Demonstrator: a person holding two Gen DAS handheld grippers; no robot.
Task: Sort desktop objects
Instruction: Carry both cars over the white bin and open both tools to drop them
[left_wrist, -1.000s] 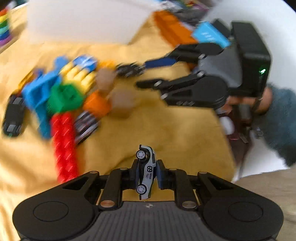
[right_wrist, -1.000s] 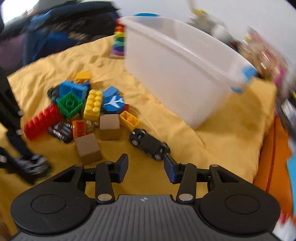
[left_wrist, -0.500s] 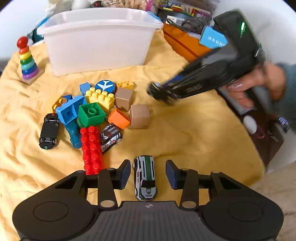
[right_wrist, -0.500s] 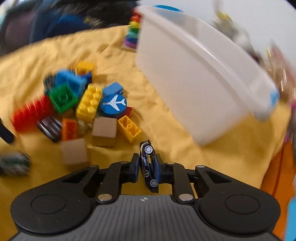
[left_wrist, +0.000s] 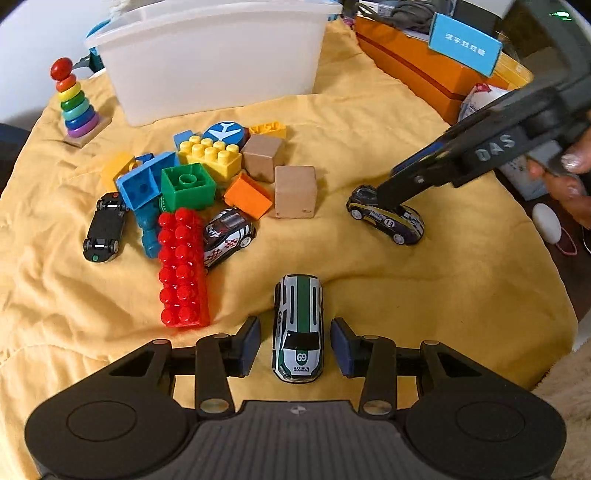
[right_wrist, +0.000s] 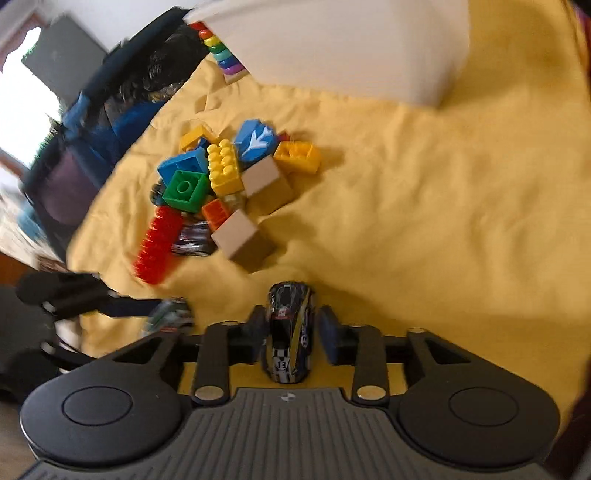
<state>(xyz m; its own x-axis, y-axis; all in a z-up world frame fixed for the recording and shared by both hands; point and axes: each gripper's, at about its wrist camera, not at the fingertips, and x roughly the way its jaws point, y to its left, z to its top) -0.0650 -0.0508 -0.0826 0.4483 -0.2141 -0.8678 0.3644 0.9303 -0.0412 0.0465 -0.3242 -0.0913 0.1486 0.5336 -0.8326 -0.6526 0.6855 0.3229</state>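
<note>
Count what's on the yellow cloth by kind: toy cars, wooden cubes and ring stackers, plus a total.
Toy cars: 4 (number 69, number 13, checkered, black)
Wooden cubes: 2
Ring stackers: 1
Total: 7

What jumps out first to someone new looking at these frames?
Two toy cars set apart from the toys on the yellow cloth: a white-and-green car between the open fingers of the left claw, and a dark number 13 car inside the right claw, its fingers close beside it. Behind sits a bright pile of building blocks, before a white bin.
</note>
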